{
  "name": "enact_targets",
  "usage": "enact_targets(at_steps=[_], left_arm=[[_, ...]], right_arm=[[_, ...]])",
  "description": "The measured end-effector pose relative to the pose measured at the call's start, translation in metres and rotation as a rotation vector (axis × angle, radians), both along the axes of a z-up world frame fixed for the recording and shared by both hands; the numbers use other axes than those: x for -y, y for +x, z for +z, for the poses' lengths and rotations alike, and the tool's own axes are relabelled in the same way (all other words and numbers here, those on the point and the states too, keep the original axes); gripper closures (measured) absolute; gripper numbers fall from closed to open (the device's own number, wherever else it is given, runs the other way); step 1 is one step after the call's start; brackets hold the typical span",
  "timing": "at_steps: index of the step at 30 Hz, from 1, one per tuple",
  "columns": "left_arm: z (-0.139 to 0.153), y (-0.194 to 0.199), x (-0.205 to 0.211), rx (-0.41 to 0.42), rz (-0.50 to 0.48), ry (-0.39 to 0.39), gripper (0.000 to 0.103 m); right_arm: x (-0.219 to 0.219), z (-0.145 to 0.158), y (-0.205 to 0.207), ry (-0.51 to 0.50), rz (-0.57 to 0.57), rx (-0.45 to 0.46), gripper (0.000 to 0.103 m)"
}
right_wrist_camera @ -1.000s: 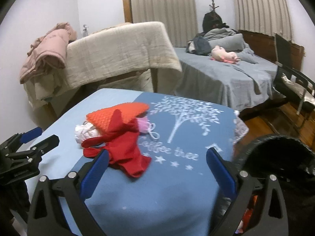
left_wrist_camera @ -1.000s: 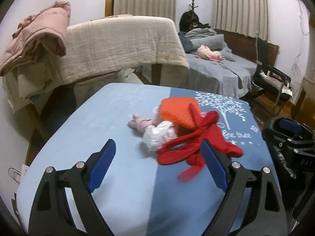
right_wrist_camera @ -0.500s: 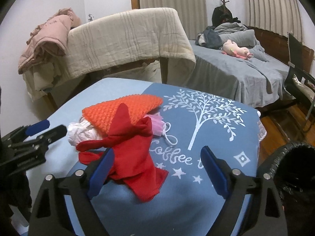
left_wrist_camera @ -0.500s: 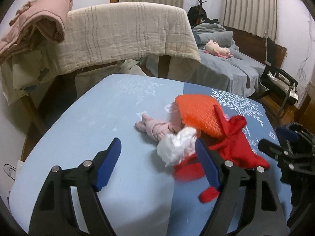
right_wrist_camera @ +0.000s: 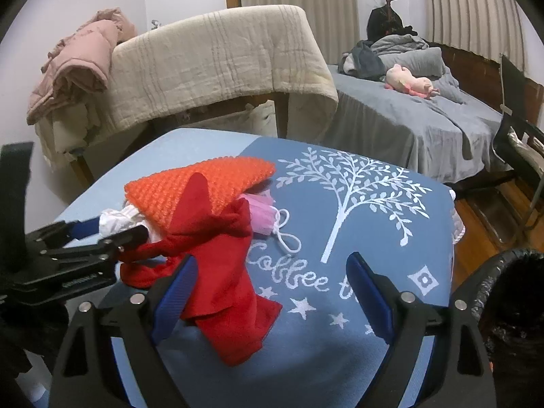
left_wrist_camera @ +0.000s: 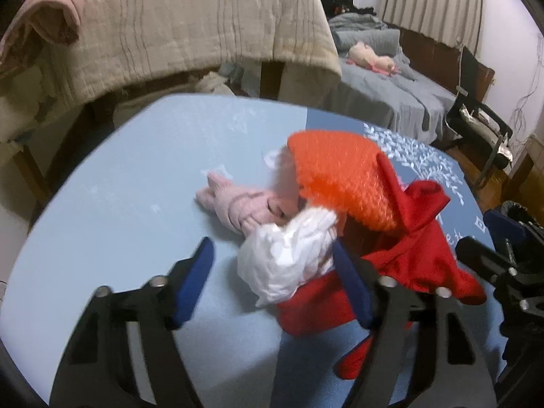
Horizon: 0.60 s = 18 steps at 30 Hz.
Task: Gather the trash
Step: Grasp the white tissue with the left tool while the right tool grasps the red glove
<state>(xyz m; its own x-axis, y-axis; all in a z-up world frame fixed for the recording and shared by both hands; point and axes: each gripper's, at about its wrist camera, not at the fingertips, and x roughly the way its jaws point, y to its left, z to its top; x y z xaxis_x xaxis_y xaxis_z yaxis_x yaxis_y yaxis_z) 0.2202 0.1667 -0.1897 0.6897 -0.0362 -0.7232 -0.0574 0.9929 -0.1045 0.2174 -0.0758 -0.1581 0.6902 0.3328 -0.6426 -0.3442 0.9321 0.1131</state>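
Note:
A pile lies on the blue tablecloth (left_wrist_camera: pixel 129 183): a crumpled white wad (left_wrist_camera: pixel 289 261), a pink sock-like cloth (left_wrist_camera: pixel 234 204), an orange knitted piece (left_wrist_camera: pixel 340 180) and a red cloth (left_wrist_camera: pixel 414 258). A pink face mask (right_wrist_camera: pixel 263 219) peeks out from under the pile. My left gripper (left_wrist_camera: pixel 272 255) is closing, with the white wad between its jaws. The right pad is at the wad's edge and the left pad is still apart from it. My right gripper (right_wrist_camera: pixel 272 261) stands open above the printed cloth, with the red cloth (right_wrist_camera: pixel 224 272) beside its left finger.
A black-lined trash bin (right_wrist_camera: pixel 510 306) stands at the table's right edge. Behind the table, a beige blanket (right_wrist_camera: pixel 217 64) hangs over furniture, with a pink jacket (right_wrist_camera: pixel 78 68) at the left. At the back right are a grey bed (right_wrist_camera: pixel 425 119) and a folding chair (right_wrist_camera: pixel 520 142).
The left gripper has moved forward and down to the white wad, and its jaws have narrowed around it. The right gripper came closer to the table and narrowed slightly.

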Motion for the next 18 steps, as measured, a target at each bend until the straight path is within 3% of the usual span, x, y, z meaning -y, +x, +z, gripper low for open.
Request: enact_targets(at_steps=[1, 6, 12, 18], left_arm=[[-0.001, 0.001, 0.0, -0.004, -0.01, -0.015, 0.052], [0.004, -0.007, 0.0, 0.021, -0.034, -0.034, 0.07], [0.025, -0.028, -0.008, 0.082, -0.005, -0.056, 0.073], [0.037, -0.05, -0.016, 0.114, 0.018, -0.016, 0.073]], right_arm=[[0.0, 0.0, 0.0, 0.001, 0.0, 0.0, 0.016], [-0.002, 0.0, 0.0, 0.008, 0.008, -0.002, 0.016], [-0.011, 0.002, -0.003, 0.017, 0.035, 0.003, 0.017], [-0.023, -0.001, -0.002, 0.022, 0.063, -0.018, 0.024]])
